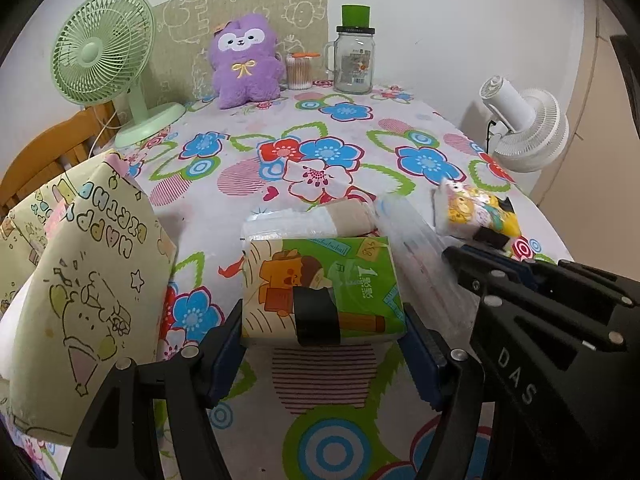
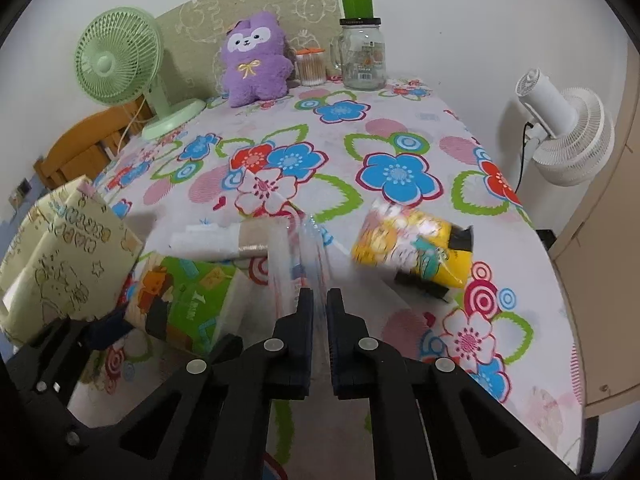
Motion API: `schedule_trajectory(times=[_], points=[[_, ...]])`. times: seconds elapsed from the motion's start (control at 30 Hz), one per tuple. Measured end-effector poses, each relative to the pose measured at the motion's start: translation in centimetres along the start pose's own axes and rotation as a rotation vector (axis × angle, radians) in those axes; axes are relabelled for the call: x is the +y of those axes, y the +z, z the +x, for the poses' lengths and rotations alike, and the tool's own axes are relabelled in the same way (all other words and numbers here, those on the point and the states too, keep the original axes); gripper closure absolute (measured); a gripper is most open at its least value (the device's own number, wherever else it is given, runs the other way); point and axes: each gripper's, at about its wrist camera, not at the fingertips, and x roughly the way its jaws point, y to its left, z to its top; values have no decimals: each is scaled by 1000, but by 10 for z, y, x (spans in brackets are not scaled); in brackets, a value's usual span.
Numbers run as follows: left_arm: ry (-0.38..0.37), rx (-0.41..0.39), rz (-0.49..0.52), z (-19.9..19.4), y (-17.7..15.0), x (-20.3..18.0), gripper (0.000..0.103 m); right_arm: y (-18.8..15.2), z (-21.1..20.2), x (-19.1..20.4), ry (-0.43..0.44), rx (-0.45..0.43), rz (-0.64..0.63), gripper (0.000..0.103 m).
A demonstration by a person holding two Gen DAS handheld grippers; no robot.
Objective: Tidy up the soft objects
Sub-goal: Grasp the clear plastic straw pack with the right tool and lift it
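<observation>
Left wrist view: left gripper (image 1: 323, 334) is sitting low over the flowered tablecloth (image 1: 248, 124), fingers standing apart with the green tissue pack (image 1: 320, 280) between them. The pack's near edge is lying level with the blue pads; the right pad looks to be touching its corner, the left one just beside it, firm pressing can't be told. A black tab is sticking on the pack's front. Behind it a clear plastic pack with a cardboard end (image 1: 316, 218) is lying flat. A clear plastic bag (image 1: 416, 248) is running from the pack's right side toward the right gripper (image 1: 520, 276), which is coming in from the right edge. A yellow tissue pack (image 1: 476, 210) is lying beyond, near the table's right edge. A pale gift bag (image 1: 92, 264) is standing at the left.

Right wrist view: right gripper (image 2: 319, 296) is pinching the clear plastic bag (image 2: 308, 256), fingers drawn together with only the thin film between them. The green tissue pack (image 2: 188, 292) is lying just left of these fingers, the yellow tissue pack (image 2: 416, 248) to their right, apart from them.

At the back by the wall a purple plush toy (image 2: 256, 64), a green fan (image 2: 120, 64), a glass jar (image 2: 362, 56) and a cotton swab tub (image 2: 310, 66) are standing. A white fan (image 2: 564, 128) is standing off the table at the right.
</observation>
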Motion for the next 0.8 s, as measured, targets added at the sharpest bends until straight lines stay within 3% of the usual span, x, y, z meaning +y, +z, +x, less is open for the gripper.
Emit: schedule_trajectory(times=[0.37,0.47,0.53,0.7,0.8], points=[[-3,11,17,-1,-7,0,30,-10,-8,-1,-1,0,19,90],[-4,13,15,-1,-8,2,30,-9,-5,1,0,15,16,72],[-3,14,15,-1,-8,3,30,-8,-4,4,-8,12,5,32],[-1,19,1,-1,-9,11,30,-3,-14,8,-21,-59,7,29],[3,25,-2,1,-10,14,30,1,-7,10,-11,-38,7,29]])
